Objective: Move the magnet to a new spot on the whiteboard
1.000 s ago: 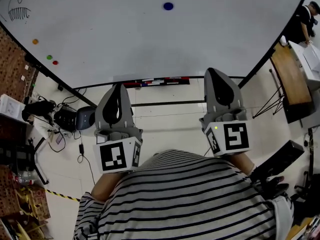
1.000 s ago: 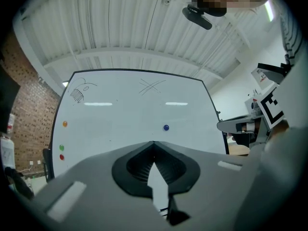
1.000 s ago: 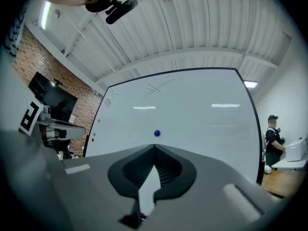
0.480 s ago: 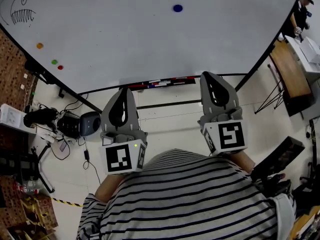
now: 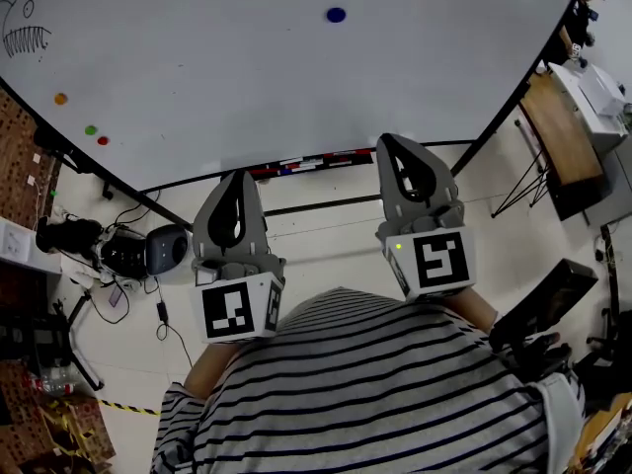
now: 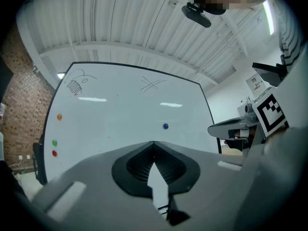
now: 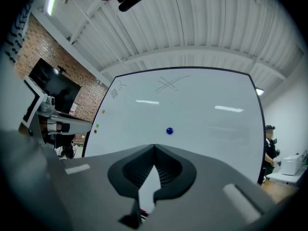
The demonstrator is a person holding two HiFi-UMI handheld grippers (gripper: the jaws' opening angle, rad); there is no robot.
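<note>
Jaws are seen pressed together on both tools, with nothing grasped between them.

Head view: the left gripper (image 5: 235, 191) and the right gripper (image 5: 405, 166) are held side by side before the person's striped shirt (image 5: 365, 393), tips pointed toward the whiteboard (image 5: 247, 77). The hands are hidden beneath the marker cubes; only parts of the forearms are shown. The blue magnet (image 5: 336, 14) is seen high on the board, well apart from both grippers. The board's top is cut off by the frame. An orange magnet (image 5: 60, 98), a green magnet (image 5: 90, 129) and a red magnet (image 5: 103, 140) are clustered near the left edge, below a fish drawing (image 5: 22, 33). What lies in the tray (image 5: 306, 162) is too small to be identified.

Left gripper view: the closed left gripper (image 6: 154, 153) is aimed at the whiteboard (image 6: 120, 119). The blue magnet (image 6: 165, 126) is seen just above and right of the tips. The board's lower edge is hidden by the gripper body. The right gripper (image 6: 240, 126) is partly shown at the right.

Right gripper view: the closed right gripper (image 7: 154, 153) is aimed at the whiteboard (image 7: 202, 124), with the blue magnet (image 7: 169, 131) slightly right of the tips. The left gripper (image 7: 62, 124) is cut off at the left.
</note>
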